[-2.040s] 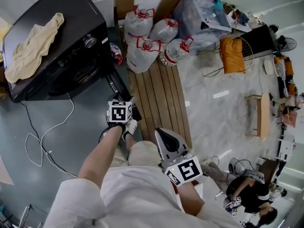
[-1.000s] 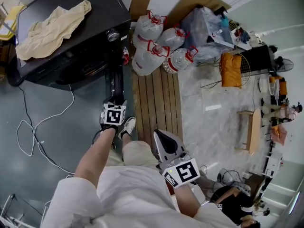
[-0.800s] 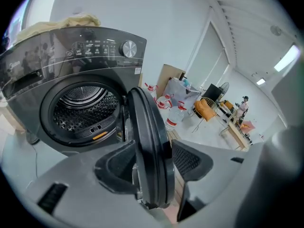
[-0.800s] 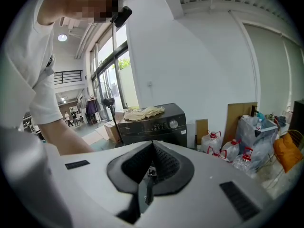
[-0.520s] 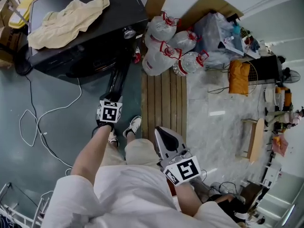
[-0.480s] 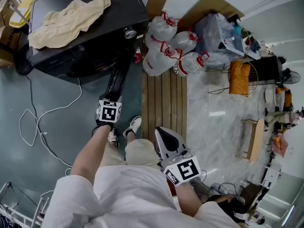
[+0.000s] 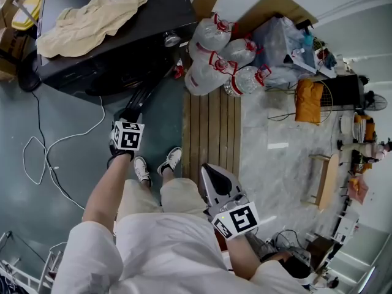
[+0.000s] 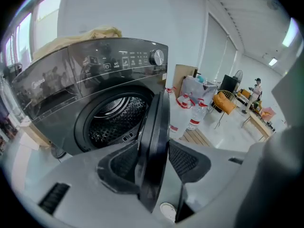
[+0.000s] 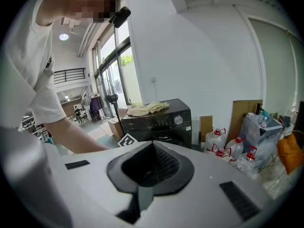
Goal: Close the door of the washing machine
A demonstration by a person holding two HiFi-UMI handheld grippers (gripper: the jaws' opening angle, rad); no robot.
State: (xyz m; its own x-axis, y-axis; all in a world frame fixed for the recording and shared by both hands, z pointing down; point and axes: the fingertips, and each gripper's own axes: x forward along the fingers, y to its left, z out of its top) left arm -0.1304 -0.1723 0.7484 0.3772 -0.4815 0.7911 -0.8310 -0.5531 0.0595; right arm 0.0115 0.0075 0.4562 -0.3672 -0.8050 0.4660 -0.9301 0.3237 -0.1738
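Left tool (image 8: 156, 161): my jaws have just been narrowing, now clamped on the door (image 8: 154, 127) rim | door: half-open, edge-on to me, standing out from the washing machine (image 8: 95, 80) drum opening | right tool (image 9: 151, 166): jaws together, empty, held by my waist

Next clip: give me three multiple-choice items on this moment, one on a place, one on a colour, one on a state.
1. Where does the beige cloth lie? A. on the floor B. on top of the washing machine C. on the wooden boards
2. What colour are the water jugs' handles? A. red B. blue C. green
3. The door is: A. shut B. removed C. open
Key: 1 B, it drapes over the machine's top; 2 A, red loops top the jugs; 3 C, the door stands away from the drum's mouth.
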